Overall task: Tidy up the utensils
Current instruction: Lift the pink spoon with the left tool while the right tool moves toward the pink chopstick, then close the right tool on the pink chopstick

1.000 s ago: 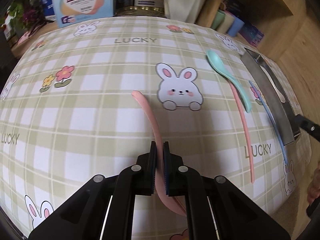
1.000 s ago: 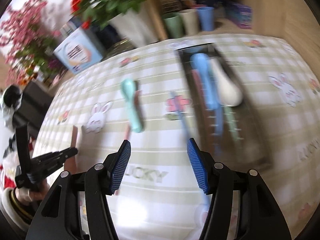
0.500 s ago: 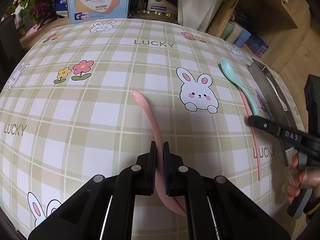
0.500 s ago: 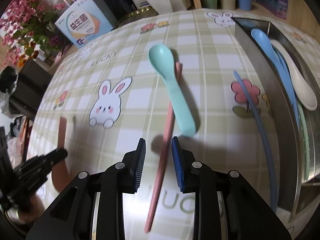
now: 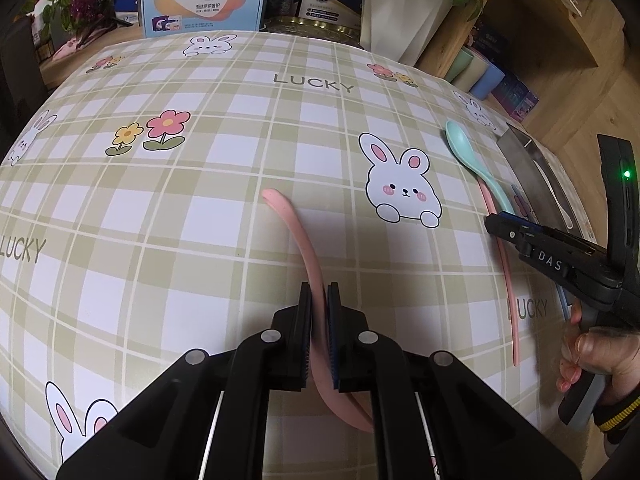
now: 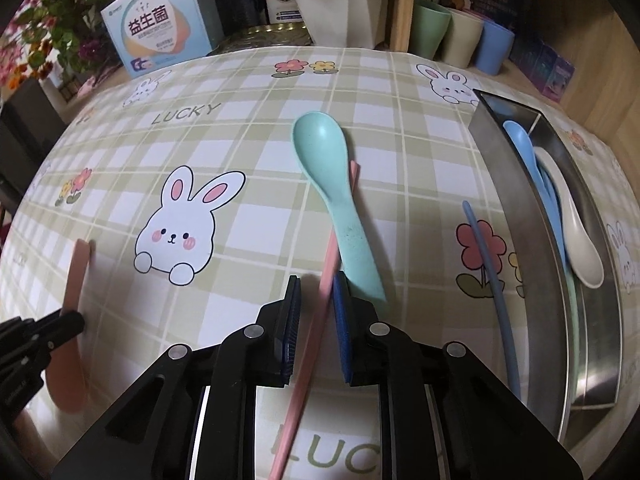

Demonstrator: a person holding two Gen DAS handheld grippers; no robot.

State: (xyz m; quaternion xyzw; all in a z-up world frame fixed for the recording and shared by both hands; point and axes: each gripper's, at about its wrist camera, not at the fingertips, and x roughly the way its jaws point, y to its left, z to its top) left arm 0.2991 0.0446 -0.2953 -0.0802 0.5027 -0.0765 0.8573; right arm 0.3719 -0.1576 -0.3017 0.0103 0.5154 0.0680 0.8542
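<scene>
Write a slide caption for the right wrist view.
Right gripper straddles a pink chopstick beside a teal spoon; the metal tray holds blue and white spoons.

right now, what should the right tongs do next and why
Probably finish closing. The right tongs have just been closing astride the pink chopstick, and a gap shows beside one pad, so it does not look gripped yet.
</scene>
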